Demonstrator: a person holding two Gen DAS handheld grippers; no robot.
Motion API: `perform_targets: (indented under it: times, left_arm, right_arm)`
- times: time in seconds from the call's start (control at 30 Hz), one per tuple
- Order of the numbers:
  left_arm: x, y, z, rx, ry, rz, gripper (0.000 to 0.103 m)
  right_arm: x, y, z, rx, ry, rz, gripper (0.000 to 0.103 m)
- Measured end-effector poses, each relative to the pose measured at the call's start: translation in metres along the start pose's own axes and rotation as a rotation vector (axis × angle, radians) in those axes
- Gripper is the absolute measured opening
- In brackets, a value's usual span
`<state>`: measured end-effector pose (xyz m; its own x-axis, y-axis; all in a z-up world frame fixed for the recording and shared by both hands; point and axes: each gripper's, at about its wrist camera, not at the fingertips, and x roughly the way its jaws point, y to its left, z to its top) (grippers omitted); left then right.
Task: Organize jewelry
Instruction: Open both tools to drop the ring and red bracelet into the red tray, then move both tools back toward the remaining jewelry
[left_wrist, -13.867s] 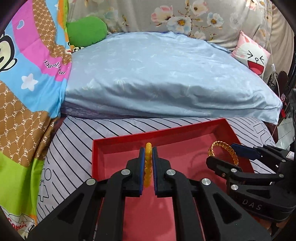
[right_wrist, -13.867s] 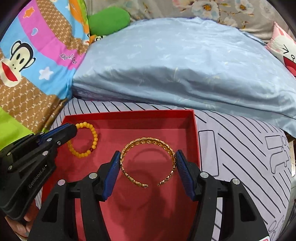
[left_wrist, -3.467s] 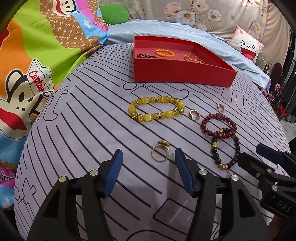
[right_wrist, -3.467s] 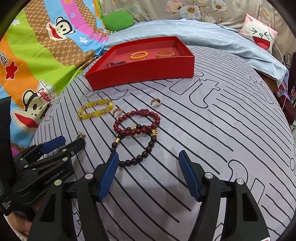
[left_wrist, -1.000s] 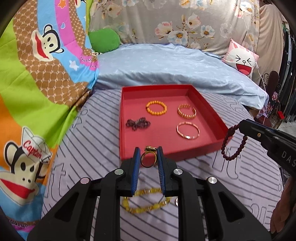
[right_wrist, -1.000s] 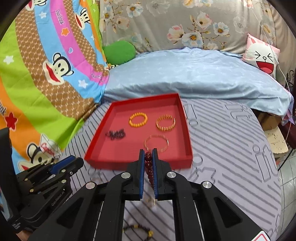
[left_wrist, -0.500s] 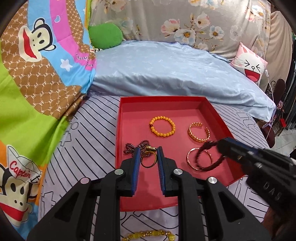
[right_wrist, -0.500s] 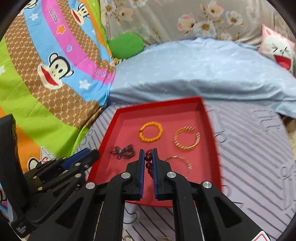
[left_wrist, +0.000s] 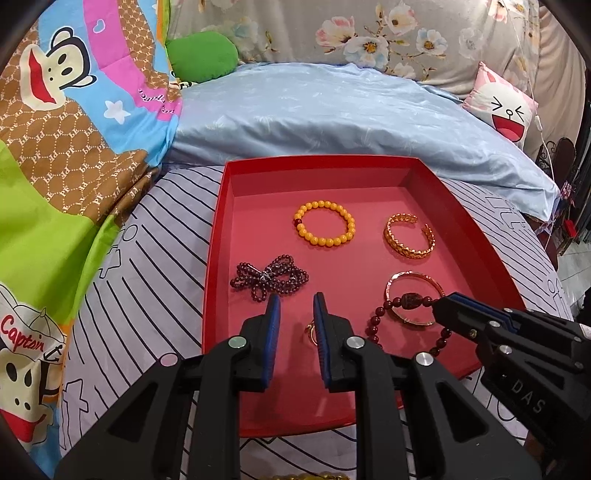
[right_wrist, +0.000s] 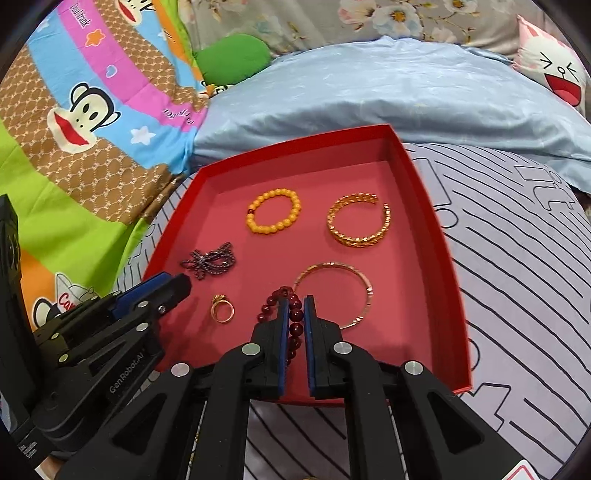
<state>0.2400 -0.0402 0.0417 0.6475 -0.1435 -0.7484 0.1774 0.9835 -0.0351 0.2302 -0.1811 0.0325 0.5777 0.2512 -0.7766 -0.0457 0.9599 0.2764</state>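
While my left gripper (left_wrist: 294, 318) is hanging narrowly open over the gold ring (right_wrist: 222, 311) lying in the red tray (right_wrist: 430, 221), my right gripper (right_wrist: 295, 317) is pinching the dark red bead bracelet (left_wrist: 402, 322), dangling it lengthwise away from me, overlapping the thin bangle (right_wrist: 334, 293).

A bed with a striped grey sheet (left_wrist: 147, 295) carries a red tray (left_wrist: 214, 258) near its head end, a pale blue pillow (left_wrist: 332, 114) beyond, and a cartoon quilt (left_wrist: 55, 166) along its left edge.
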Motion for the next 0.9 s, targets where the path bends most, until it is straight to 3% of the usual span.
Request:
perform_targets:
  times: [0.1,0.17,0.2,0.6,0.9]
  left_arm:
    - [0.000,0.000,0.000,-0.002,-0.001,0.003,0.027]
    - [-0.002,-0.001,-0.002,-0.002,-0.011,0.017,0.044]
    - [-0.003,-0.002,-0.002,0.002,-0.017,0.020,0.046]
    - [-0.021,-0.005,-0.006,0.010,-0.035,0.016,0.048]
    - [-0.052,0.004,-0.035,-0.004,-0.044,0.025,0.050]
  right_arm:
    - [-0.005,-0.002,-0.001,0.005,-0.016,-0.004,0.017]
    - [-0.009,-0.001,-0.002,0.004,-0.030,-0.009,0.024]
    - [-0.010,-0.001,-0.002,0.002,-0.037,-0.013,0.029]
    - [-0.038,0.009,-0.010,-0.037,-0.086,-0.033,0.031]
    - [-0.068,0.009,-0.048,-0.045,-0.095,-0.078,0.031]
